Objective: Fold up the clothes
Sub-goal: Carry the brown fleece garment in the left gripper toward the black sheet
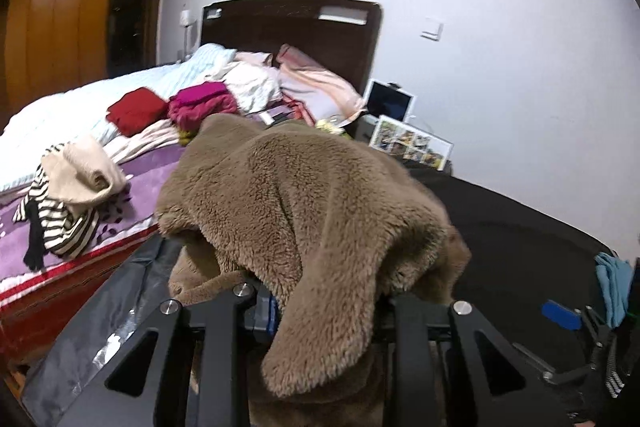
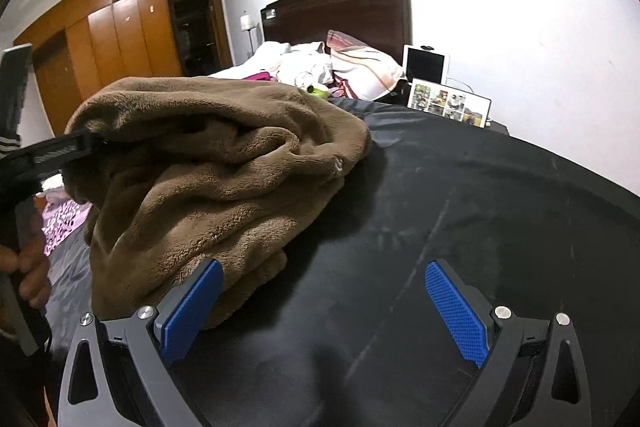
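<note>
Garment: brown fleece garment [image 2: 216, 163] bunched on the tabletop [image 2: 460, 211], left side.
Left gripper [image 1: 324, 307]: fingers apparently pinching its near fold, pads buried.
Right gripper [image 2: 324, 311]: fingers wide, empty, just right of it.

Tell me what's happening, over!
Left tool clamped on fluffy brown fleece garment. Right tool wide open, empty, over black sheet. Nothing blocking.

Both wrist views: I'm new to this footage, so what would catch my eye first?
A bulky brown fleece garment dominates, heaped on the left part of a black table cover. The left hand-held gripper is closed on a fold of it, while the right hand-held gripper stands wide open over bare cover. Behind lies a bed strewn with clothes.
</note>
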